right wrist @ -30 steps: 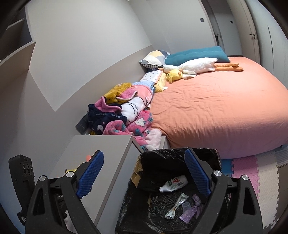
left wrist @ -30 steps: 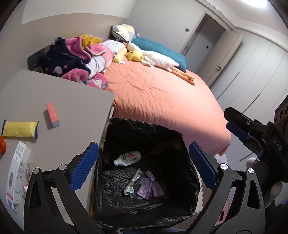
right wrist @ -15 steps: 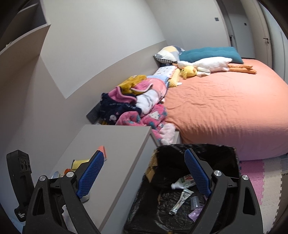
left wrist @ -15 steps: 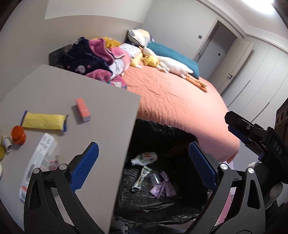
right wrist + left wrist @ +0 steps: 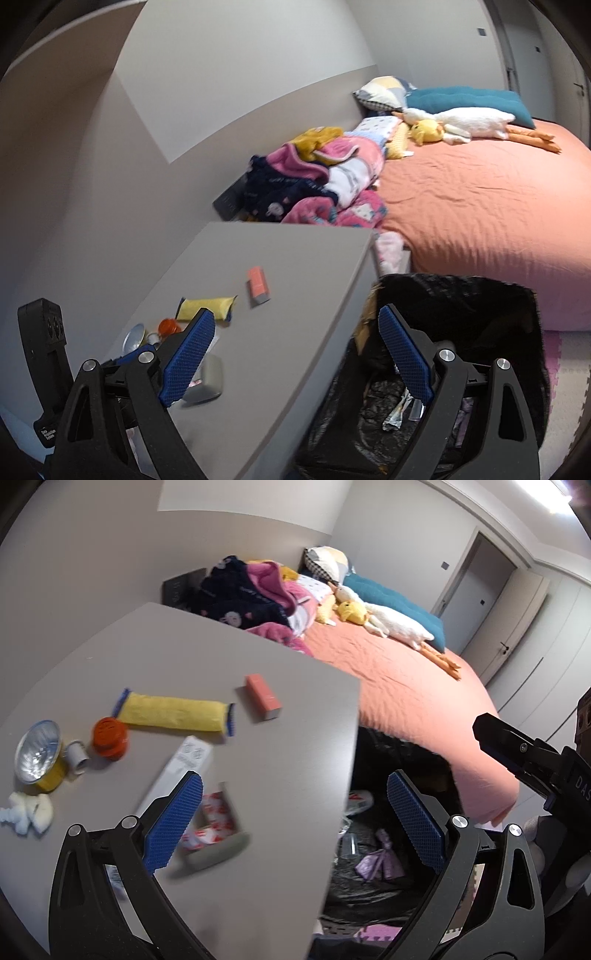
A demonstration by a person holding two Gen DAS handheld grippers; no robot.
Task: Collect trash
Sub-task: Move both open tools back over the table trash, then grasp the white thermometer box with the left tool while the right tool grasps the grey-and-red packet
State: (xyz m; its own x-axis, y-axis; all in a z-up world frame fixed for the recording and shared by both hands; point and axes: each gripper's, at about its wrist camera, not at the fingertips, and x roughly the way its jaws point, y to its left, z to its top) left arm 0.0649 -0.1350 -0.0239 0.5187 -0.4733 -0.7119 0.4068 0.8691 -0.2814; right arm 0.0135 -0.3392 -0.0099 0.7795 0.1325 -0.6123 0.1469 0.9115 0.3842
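My left gripper (image 5: 293,821) is open and empty above the right edge of the grey table (image 5: 288,738). On the table lie a yellow packet (image 5: 173,713), an orange block (image 5: 263,698), an orange cap (image 5: 109,737), a foil cup (image 5: 38,751), a white paper leaflet (image 5: 181,771), a red-and-white wrapper (image 5: 212,821) and a white crumpled wad (image 5: 27,812). The black-lined trash bin (image 5: 465,325) stands right of the table and holds a white bottle (image 5: 358,801) and purple wrappers (image 5: 378,860). My right gripper (image 5: 295,356) is open and empty over the table's edge and the bin.
A bed with an orange sheet (image 5: 402,679) lies behind the bin, with piled clothes (image 5: 255,594), pillows and plush toys (image 5: 384,620). A door (image 5: 476,594) and wardrobes line the far wall. Foam floor mats (image 5: 565,376) lie right of the bin.
Both grippers have swung left from over the bin toward the table. More of the table's litter has come into view. Both stay open and empty.
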